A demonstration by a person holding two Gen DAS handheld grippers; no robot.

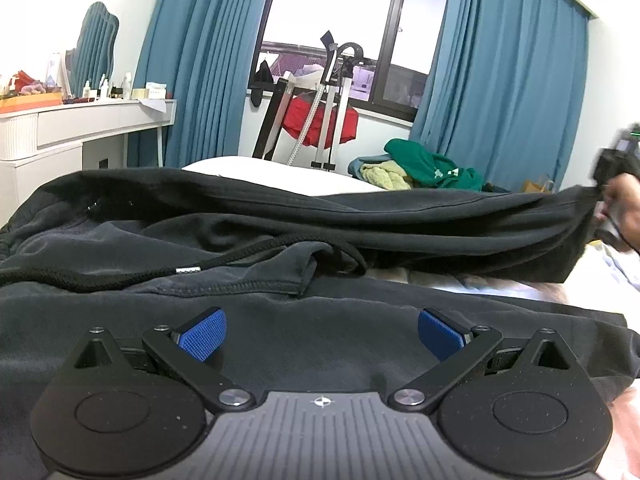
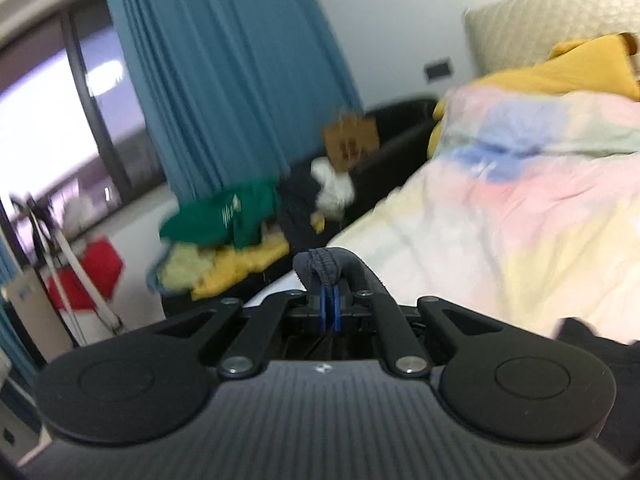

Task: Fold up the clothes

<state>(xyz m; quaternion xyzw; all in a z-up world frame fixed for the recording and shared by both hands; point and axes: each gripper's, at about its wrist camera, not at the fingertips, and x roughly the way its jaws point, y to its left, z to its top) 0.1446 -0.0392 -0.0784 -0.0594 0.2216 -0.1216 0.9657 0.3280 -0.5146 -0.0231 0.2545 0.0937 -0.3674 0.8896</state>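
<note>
A black hooded sweatshirt (image 1: 280, 216) lies spread across the bed, its drawstring (image 1: 120, 276) trailing over the lower fabric. My left gripper (image 1: 320, 334) hovers just above the near part of the sweatshirt, open, its blue pads (image 1: 202, 338) wide apart with nothing between them. At the far right of the left wrist view, the right gripper (image 1: 600, 188), held by a hand (image 1: 624, 204), pulls one end of the garment taut and off the bed. In the right wrist view my right gripper (image 2: 330, 306) is shut on a bunched hem of the black sweatshirt (image 2: 324, 268).
A pastel patterned duvet (image 2: 500, 216) covers the bed. A pile of green and yellow clothes (image 1: 424, 168) lies by the teal curtains (image 1: 500, 80). A white dresser (image 1: 80, 128) stands at left, a metal rack with a red cloth (image 1: 320, 120) under the window, and a yellow pillow (image 2: 580, 68) near the headboard.
</note>
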